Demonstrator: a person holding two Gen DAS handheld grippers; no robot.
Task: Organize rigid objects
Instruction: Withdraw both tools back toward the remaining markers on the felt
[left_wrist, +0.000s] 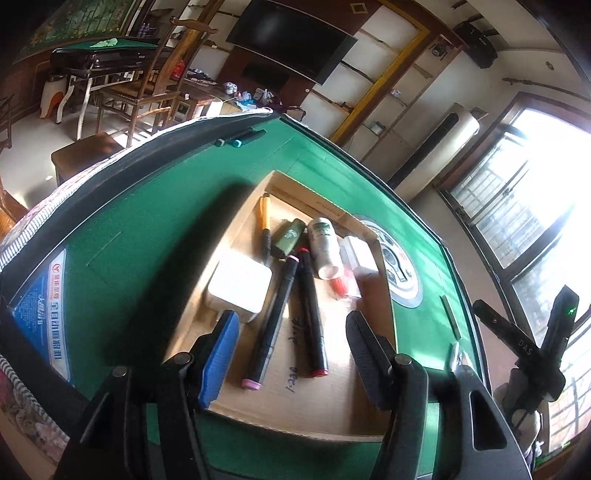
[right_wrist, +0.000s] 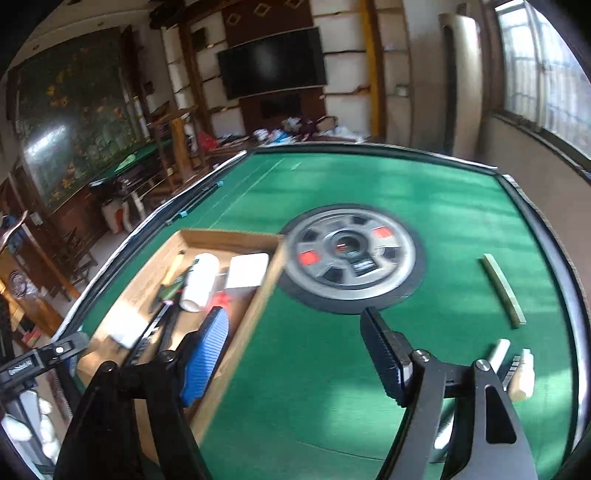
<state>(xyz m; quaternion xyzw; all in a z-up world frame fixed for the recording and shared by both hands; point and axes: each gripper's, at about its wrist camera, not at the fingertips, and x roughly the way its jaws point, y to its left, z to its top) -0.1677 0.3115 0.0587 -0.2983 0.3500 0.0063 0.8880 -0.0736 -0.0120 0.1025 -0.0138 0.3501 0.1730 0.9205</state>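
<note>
A shallow cardboard tray (left_wrist: 332, 417) lies on the green table (left_wrist: 147, 229). In it are a white box (left_wrist: 238, 288), two black markers (left_wrist: 273, 325), an orange pen (left_wrist: 265, 218), a green lighter (left_wrist: 288, 238), a white bottle (left_wrist: 325, 247), a red-capped item (left_wrist: 340, 286) and a small white box (left_wrist: 360, 254). My left gripper (left_wrist: 291, 343) is open and empty just above the markers. My right gripper (right_wrist: 295, 354) is open and empty above the table beside the tray (right_wrist: 236, 343). Loose items (right_wrist: 521, 373) lie on the felt at its right.
A round dice console (right_wrist: 351, 258) sits in the table's centre. A green bar (right_wrist: 502, 291) lies on the felt to the right. Two markers (left_wrist: 240, 138) lie at the table's far edge. Chairs, another table and a TV stand beyond.
</note>
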